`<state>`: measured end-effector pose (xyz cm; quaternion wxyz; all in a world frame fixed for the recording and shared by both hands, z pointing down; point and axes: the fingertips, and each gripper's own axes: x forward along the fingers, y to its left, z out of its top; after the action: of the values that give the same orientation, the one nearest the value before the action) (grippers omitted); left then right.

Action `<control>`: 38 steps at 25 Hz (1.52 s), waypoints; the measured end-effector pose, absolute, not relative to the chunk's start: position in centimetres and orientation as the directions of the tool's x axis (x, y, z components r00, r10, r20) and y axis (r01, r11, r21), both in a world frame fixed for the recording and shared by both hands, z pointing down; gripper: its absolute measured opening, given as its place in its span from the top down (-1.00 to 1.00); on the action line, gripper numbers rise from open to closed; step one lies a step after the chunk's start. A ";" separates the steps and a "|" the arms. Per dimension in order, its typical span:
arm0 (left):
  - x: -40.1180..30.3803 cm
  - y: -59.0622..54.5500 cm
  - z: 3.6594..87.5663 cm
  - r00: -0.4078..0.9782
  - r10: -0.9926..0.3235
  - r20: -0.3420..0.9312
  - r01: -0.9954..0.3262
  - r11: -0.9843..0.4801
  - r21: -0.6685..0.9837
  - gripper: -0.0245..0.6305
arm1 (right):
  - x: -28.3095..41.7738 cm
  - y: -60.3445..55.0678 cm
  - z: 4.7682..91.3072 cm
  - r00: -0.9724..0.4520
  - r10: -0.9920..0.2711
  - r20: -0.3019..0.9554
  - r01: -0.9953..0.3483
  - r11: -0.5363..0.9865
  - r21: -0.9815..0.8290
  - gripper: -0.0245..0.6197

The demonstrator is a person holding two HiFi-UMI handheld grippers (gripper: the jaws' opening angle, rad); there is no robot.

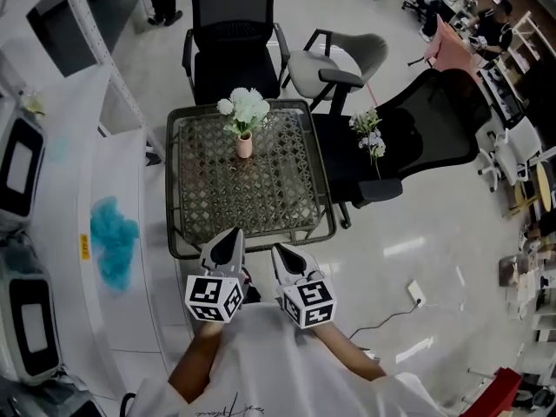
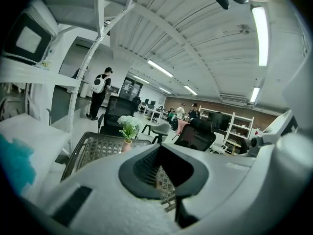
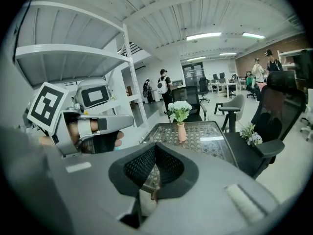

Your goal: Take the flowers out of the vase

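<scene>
- On the table (image 1: 261,200), toward its far side, white flowers (image 1: 245,107) are sitting in a small pink vase (image 1: 244,146).
- Both the left gripper (image 1: 233,238) and the right gripper (image 1: 280,254) are hovering nearby, jaws closed, empty.
- They are looking light and soft; pinching the stems seems best.

Grey left gripper (image 1: 234,233) and right gripper (image 1: 279,249) bear black-white marker cubes (image 1: 215,298); white shirt (image 1: 287,367).
</scene>
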<state>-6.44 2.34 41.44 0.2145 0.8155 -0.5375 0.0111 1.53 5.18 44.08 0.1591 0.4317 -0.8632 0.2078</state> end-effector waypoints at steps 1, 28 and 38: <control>-6.9 2.0 41.4 0.422 -0.873 0.245 -0.881 -0.332 0.337 0.93 | 1.1 4.9 44.1 -0.576 -0.681 0.453 -0.812 0.541 -0.218 0.90; -12.2 0.1 41.0 0.382 -0.902 0.201 -0.893 -0.304 0.333 0.93 | -4.3 2.8 43.7 -0.619 -0.658 0.430 -0.773 0.606 -0.185 0.84; -11.9 -3.1 41.9 0.368 -0.902 0.226 -0.903 -0.289 0.318 0.93 | -4.6 -0.2 44.0 -0.653 -0.631 0.418 -0.745 0.633 -0.209 0.83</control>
<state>-11.89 -3.15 41.91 0.1990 0.8028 -0.5621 0.0016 -4.55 -0.21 44.02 0.1548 0.3865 -0.8903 0.1847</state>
